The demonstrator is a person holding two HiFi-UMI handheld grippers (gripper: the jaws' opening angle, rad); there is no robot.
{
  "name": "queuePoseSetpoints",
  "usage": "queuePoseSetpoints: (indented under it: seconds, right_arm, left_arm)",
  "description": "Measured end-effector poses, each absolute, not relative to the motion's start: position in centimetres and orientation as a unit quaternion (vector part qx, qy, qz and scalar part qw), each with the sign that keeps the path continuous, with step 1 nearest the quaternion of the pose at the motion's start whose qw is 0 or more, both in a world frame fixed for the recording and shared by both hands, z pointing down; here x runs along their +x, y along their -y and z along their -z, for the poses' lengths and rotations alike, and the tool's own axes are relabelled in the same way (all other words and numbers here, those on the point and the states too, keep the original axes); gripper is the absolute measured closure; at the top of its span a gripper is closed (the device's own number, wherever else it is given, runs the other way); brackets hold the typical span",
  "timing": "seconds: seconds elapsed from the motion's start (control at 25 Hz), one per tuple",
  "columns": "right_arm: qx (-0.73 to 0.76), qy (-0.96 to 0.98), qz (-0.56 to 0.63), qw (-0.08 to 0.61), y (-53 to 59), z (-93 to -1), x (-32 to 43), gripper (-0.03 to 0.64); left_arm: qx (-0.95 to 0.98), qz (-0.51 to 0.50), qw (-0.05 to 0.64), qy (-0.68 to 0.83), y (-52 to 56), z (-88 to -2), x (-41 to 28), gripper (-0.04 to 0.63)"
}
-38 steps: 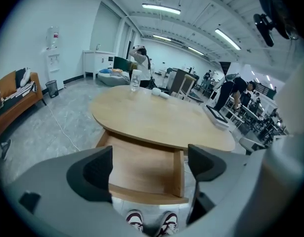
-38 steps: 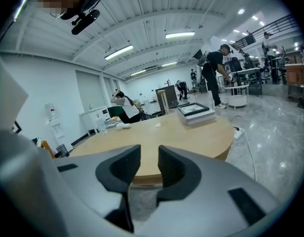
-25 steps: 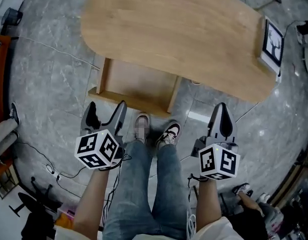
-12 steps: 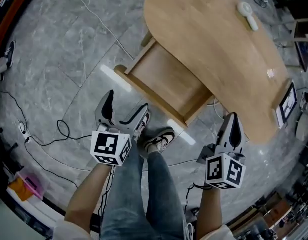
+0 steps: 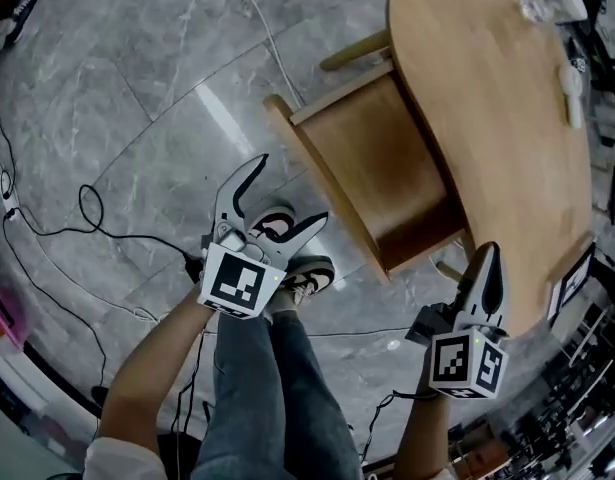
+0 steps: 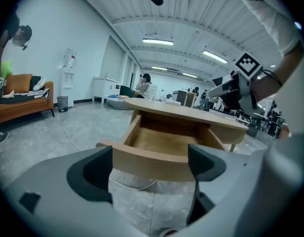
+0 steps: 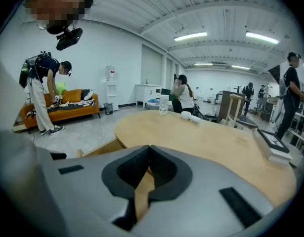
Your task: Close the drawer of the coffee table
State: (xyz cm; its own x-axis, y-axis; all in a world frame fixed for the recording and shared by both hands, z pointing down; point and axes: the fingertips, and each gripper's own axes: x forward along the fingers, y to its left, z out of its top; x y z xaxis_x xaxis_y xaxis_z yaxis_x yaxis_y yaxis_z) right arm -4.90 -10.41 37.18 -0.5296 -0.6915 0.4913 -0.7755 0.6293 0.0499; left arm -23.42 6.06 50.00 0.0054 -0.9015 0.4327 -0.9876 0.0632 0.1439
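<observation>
The coffee table [image 5: 487, 98] has an oval wooden top, and its wooden drawer [image 5: 387, 168] stands pulled out toward the lower left with nothing in it. My left gripper [image 5: 290, 190] is open just short of the drawer's front panel [image 5: 322, 183], with a strip of floor between them. In the left gripper view the front panel [image 6: 152, 157] spans the gap between the open jaws of the left gripper [image 6: 149, 169]. My right gripper [image 5: 489, 258] is shut and empty by the table's near edge, beside the drawer's corner. The right gripper [image 7: 148, 149] looks across the table top [image 7: 206, 142].
A black cable [image 5: 97, 218] loops over the grey floor at left. The person's shoes [image 5: 287, 258] stand below the left gripper. A clear bottle [image 5: 547, 6] and a white object [image 5: 570, 93] lie on the table's far end. An orange sofa [image 6: 23, 102] and several people stand farther off.
The view has swung, so the table now sits at upper right with the drawer angled to the lower left. Both grippers have moved closer to the drawer and table edge. The drawer stays open.
</observation>
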Motion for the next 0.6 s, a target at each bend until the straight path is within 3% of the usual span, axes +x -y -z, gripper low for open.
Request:
queuePoseSetpoints:
  seconds: [0.44, 0.6]
  right_arm:
    - [0.383, 0.887, -0.027, 0.257, 9.8, -40.3, -6.7, 0.615]
    - [0.399, 0.878, -0.034, 0.262, 10.4, -41.2, -6.4, 0.615]
  left_arm:
    - [0.735, -0.106, 0.136, 0.656, -5.2, -55.2, -20.1, 0.135]
    - [0.732, -0.104, 0.144, 0.658, -4.8, -56.4, -20.3, 0.135]
